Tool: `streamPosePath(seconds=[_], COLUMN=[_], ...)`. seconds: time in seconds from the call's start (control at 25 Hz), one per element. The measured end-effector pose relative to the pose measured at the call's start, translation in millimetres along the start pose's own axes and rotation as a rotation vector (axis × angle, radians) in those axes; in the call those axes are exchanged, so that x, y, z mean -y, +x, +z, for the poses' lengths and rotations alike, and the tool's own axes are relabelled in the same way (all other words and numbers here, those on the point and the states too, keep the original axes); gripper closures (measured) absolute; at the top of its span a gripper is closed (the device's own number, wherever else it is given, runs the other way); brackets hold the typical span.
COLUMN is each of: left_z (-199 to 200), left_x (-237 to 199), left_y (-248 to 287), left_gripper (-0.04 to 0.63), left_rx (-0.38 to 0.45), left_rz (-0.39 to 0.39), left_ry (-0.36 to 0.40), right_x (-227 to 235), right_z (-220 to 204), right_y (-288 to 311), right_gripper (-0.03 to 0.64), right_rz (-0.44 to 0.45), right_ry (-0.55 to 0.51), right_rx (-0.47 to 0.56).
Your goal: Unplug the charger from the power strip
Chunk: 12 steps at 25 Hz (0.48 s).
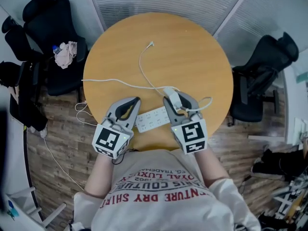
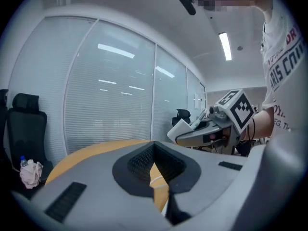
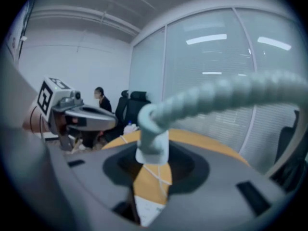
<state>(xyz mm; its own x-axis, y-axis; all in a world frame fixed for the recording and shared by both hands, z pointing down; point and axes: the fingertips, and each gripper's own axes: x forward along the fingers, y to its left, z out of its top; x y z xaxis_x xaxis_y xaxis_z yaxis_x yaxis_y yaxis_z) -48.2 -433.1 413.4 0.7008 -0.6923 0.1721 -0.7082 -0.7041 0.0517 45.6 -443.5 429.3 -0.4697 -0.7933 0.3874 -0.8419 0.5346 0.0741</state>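
Note:
A white power strip [image 1: 151, 118] lies on the round wooden table [image 1: 192, 47] near its front edge, between my two grippers. My right gripper [image 1: 172, 97] is shut on the white charger [image 1: 170, 92], which is held clear above the strip's right end. In the right gripper view the charger [image 3: 153, 149] sits between the jaws, and its ribbed cable [image 3: 226, 93] arcs up to the right. The thin cable runs across the table to a loose connector [image 1: 151, 44]. My left gripper [image 1: 136, 101] hangs over the strip's left end, shut and empty.
A black office chair [image 1: 53, 23] with a cloth and a bottle [image 1: 65, 54] stands at the left, another black chair [image 1: 262, 71] at the right. A white cord [image 1: 96, 80] trails off the table's left edge to the wooden floor. Glass partitions stand beyond the table.

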Motion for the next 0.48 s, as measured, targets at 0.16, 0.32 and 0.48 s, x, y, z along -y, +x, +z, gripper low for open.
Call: streamPosePath(seconds=[0.16,0.32,0.48], left_z=[26.9,36.3,37.1], left_x=[-3.5,-10.1,-17.1], left_y=[-13.3,-22.7,-25.3], left_gripper=[0.566,0.566,0.566], left_rx=[0.065,0.092,0.108], left_rz=[0.044,0.08,0.093], left_ry=[0.022,0.024,0.011], right_x=[-3.0,-1.8,-1.9], right_z=[27.4,39.8,40.8], right_y=[-12.6,-17.9,-16.0], right_gripper=[0.462,0.462,0.462], right_rz=[0.019,0.007,0.015], right_ry=[0.027,0.061,0.077], right_rx=[0.106,0.145,0.15])
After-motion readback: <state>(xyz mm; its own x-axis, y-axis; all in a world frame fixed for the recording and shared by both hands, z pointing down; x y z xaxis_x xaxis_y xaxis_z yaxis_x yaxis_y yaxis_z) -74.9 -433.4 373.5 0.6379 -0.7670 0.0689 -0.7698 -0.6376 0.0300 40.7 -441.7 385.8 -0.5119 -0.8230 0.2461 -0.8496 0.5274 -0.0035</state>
